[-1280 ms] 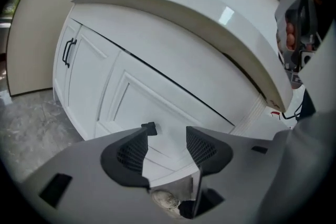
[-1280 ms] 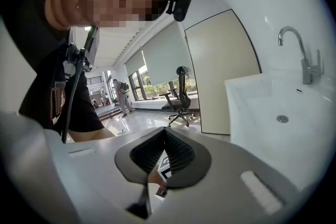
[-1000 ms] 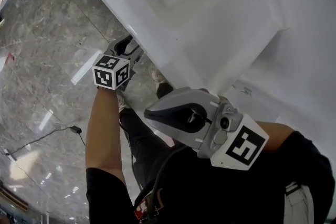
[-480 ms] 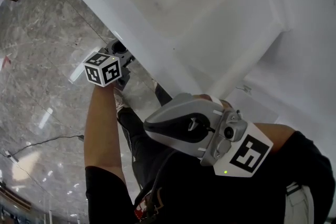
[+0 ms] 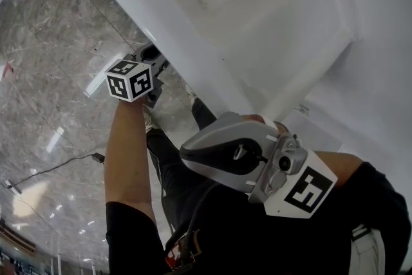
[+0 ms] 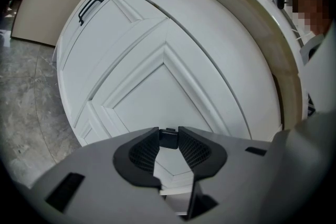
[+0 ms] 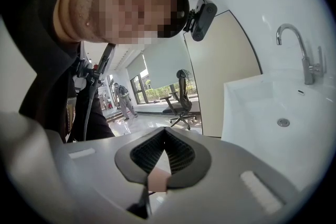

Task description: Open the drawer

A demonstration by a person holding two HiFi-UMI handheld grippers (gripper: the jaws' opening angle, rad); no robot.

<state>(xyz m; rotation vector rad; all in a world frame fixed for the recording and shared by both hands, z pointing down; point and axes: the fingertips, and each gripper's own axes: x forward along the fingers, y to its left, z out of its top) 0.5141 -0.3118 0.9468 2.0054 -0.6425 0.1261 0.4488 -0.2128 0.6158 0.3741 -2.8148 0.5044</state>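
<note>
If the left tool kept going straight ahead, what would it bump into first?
Probably the small black handle, which already looks pinched between the left tool's jaws; these have just been closing. Right behind it is the white cabinet front.

Left gripper view closely faces the cabinet front [image 6: 157, 76]; head view looks steeply down over it.

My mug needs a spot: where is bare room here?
The sink basin is bare around its drain, below the faucet. The marble floor beside the cabinet is mostly open. It is crowded only near the counter edge, where the person's arm and legs stand.
</note>
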